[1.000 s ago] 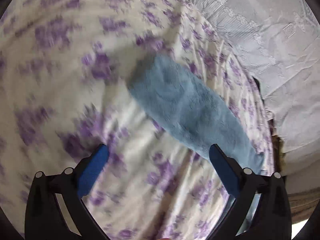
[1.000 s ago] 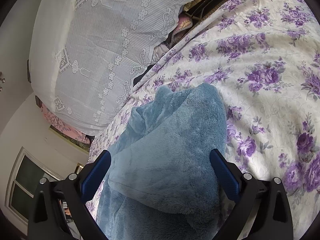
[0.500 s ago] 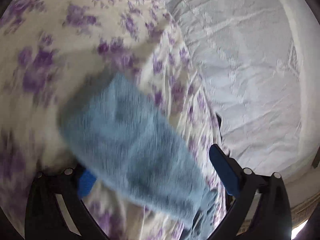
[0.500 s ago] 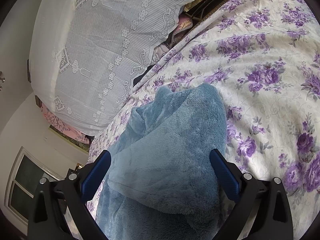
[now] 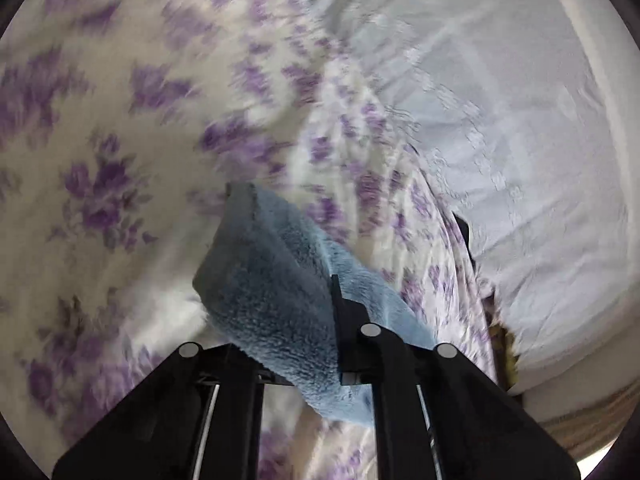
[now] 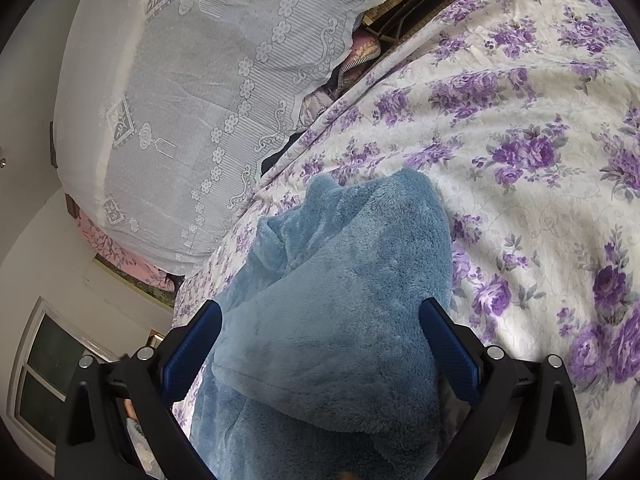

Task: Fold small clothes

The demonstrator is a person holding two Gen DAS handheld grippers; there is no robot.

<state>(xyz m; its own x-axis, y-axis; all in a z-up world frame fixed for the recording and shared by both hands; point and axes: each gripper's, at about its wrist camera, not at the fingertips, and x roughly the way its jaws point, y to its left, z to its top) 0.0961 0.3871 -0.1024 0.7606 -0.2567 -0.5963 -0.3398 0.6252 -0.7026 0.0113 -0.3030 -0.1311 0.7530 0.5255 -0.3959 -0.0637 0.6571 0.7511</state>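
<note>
A fluffy blue garment (image 6: 344,300) lies partly folded on the bed's floral sheet (image 6: 540,128). My right gripper (image 6: 320,348) is open and hovers over it, its blue pads either side of the folded layer, holding nothing. In the left wrist view my left gripper (image 5: 296,320) is shut on a narrow end of the blue garment (image 5: 272,300), which hangs lifted above the sheet (image 5: 100,120). The left view is blurred by motion.
A white lace-covered pillow or bolster (image 6: 192,92) lies along the bed's edge, also seen in the left wrist view (image 5: 500,140). Pink and dark items (image 6: 360,56) sit in the gap beside it. A window (image 6: 40,368) shows at lower left.
My left gripper went from open above the blue garment's end to shut on it, and has lifted it. My right gripper has stayed still and open.
</note>
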